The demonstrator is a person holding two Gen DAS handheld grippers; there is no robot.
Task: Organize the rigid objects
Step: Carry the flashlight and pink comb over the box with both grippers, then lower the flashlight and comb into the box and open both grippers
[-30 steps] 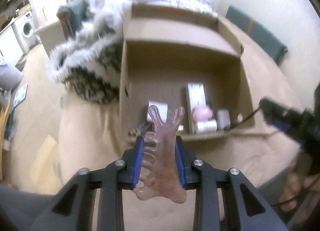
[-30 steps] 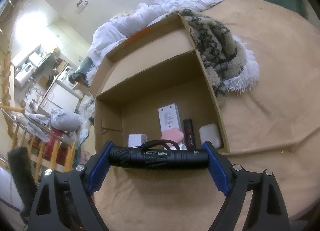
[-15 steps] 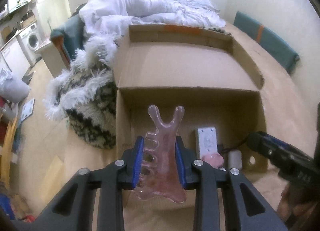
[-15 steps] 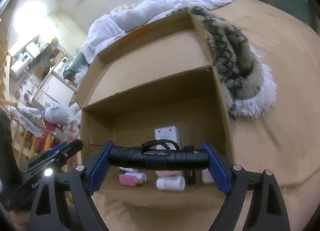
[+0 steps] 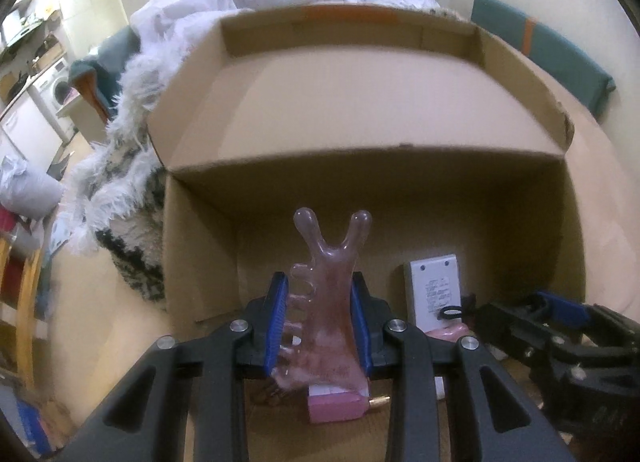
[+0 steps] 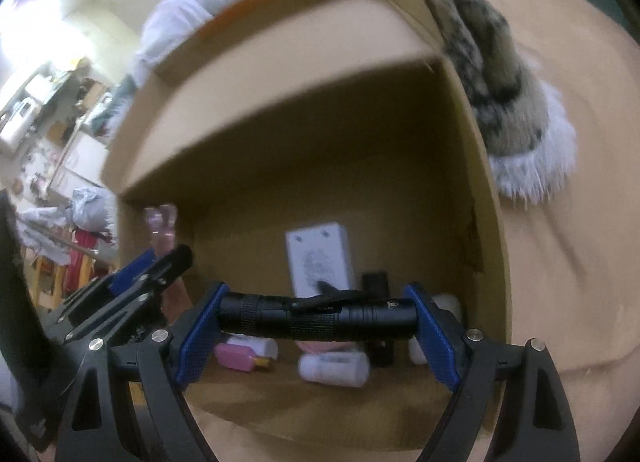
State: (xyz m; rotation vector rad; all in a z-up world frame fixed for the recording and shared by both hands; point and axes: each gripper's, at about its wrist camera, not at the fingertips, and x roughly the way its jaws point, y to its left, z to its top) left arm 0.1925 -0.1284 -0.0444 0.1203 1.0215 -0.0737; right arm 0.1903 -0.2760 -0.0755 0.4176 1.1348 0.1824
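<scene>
My left gripper (image 5: 320, 322) is shut on a translucent pink comb-shaped massage tool (image 5: 326, 302), its forked end pointing up, over the left part of an open cardboard box (image 5: 360, 101). My right gripper (image 6: 316, 320) is shut on a black flashlight (image 6: 316, 318) held crosswise, end to end between the blue pads, over the same box (image 6: 280, 133). The left gripper (image 6: 132, 286) shows at the left of the right wrist view; the right gripper (image 5: 560, 326) shows at the right of the left wrist view.
Inside the box lie a white adapter (image 6: 320, 262), a pink block (image 5: 336, 408), a white bottle (image 6: 334, 368), a black stick (image 6: 378, 318) and a white case (image 6: 450, 308). A furry black-and-white blanket (image 6: 500, 81) presses against the box's side. The box sits on a tan bed (image 6: 580, 221).
Both grippers have moved forward and down toward the box, which now fills both views. Each still grips its object. They have come closer to each other.
</scene>
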